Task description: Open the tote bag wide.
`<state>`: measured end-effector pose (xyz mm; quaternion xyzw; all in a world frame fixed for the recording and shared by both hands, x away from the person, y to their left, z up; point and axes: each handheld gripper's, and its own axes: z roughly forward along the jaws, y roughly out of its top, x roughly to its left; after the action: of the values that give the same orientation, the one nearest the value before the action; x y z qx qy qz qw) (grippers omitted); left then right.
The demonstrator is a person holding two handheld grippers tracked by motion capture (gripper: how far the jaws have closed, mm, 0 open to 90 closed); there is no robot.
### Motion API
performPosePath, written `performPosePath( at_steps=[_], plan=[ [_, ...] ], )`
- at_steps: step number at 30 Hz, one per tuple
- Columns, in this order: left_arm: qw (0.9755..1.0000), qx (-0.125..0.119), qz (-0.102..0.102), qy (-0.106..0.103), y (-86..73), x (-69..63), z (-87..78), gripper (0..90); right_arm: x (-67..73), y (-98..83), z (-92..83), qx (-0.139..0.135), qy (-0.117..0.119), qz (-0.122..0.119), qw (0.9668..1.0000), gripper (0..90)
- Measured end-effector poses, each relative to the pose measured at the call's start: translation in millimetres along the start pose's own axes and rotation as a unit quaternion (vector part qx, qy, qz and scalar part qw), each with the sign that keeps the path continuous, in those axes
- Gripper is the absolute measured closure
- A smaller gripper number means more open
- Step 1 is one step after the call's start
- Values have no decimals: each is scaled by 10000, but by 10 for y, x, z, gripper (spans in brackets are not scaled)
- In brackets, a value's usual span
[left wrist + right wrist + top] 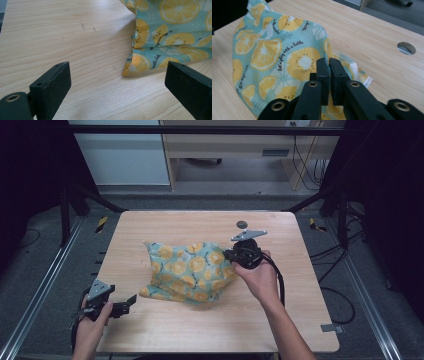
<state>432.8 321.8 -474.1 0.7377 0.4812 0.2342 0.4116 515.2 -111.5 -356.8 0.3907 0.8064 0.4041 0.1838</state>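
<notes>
right gripper (329, 65) pinches lemon-print cloth (190, 270) — left gripper (131, 299) agape.

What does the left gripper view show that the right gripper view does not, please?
Left gripper view: the left gripper wide open, short of the cloth's folded corner, with faint scuffs on the table. Right gripper view: the right gripper shut on a raised cloth edge, printed writing in full, and a round hole in the table. Both: the lemon-print cloth on the wooden table.
</notes>
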Motion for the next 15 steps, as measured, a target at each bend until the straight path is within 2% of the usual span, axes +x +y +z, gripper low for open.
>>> performPosePath(
  at_steps=[3,7,11,15],
  plan=[
    [10000,10,-12,0,-2,-4,5,63,39,1,-37,-78,18,-81,9999,891],
    [10000,-12,-46,7,-4,7,-4,64,74,18,-101,-348,109,-125,9993,898],
    [10000,-38,-20,78,0,20,-27,64,181,10,-202,-542,175,-317,9979,900],
    [9999,-108,-85,88,-1,45,-42,64,284,-34,-304,-763,359,-428,9955,900]
  ],
)
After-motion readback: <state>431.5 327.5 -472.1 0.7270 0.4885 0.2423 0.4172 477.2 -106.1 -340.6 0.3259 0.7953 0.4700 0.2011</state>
